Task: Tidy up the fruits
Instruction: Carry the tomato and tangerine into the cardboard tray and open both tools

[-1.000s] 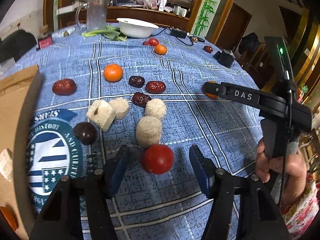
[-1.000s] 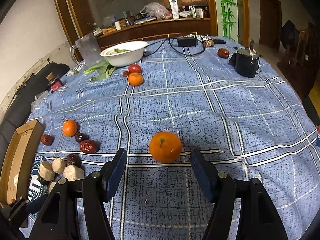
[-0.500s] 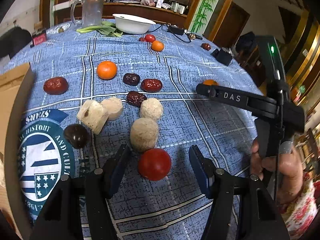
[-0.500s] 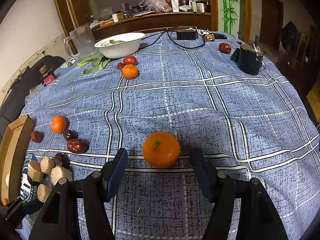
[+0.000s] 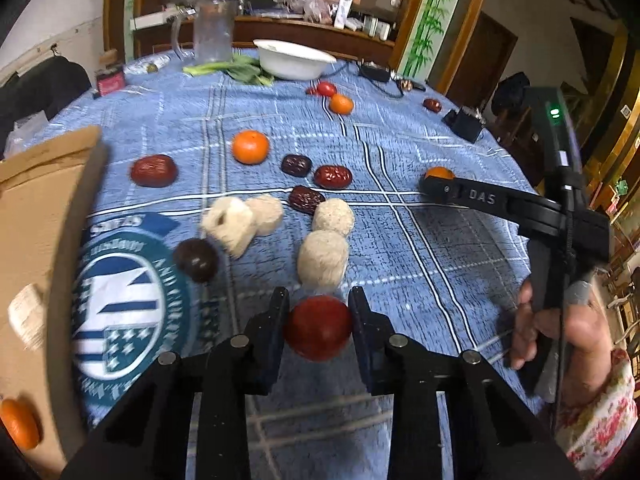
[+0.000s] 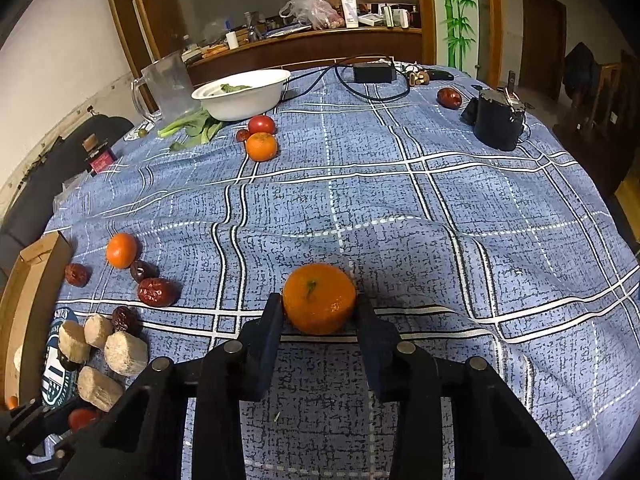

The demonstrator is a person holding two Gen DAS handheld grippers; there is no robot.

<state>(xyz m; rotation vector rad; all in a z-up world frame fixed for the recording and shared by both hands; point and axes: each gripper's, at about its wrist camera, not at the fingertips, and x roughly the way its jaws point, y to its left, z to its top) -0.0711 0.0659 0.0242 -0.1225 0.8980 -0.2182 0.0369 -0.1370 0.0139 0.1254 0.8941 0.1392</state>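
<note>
1. The table [image 6: 400, 208] carries scattered fruit; a cardboard box [image 5: 36, 208] lies at its left edge.
2. The right hand-held gripper [image 6: 320, 312] is closing its jaws on a tangerine [image 6: 319, 298] seated squarely between them, both pads touching its sides.
3. The left hand-held gripper [image 5: 318, 320] is likewise closing on a red tomato [image 5: 318, 328], centred between the pads; the box is nearer this hand, to its left.
</note>
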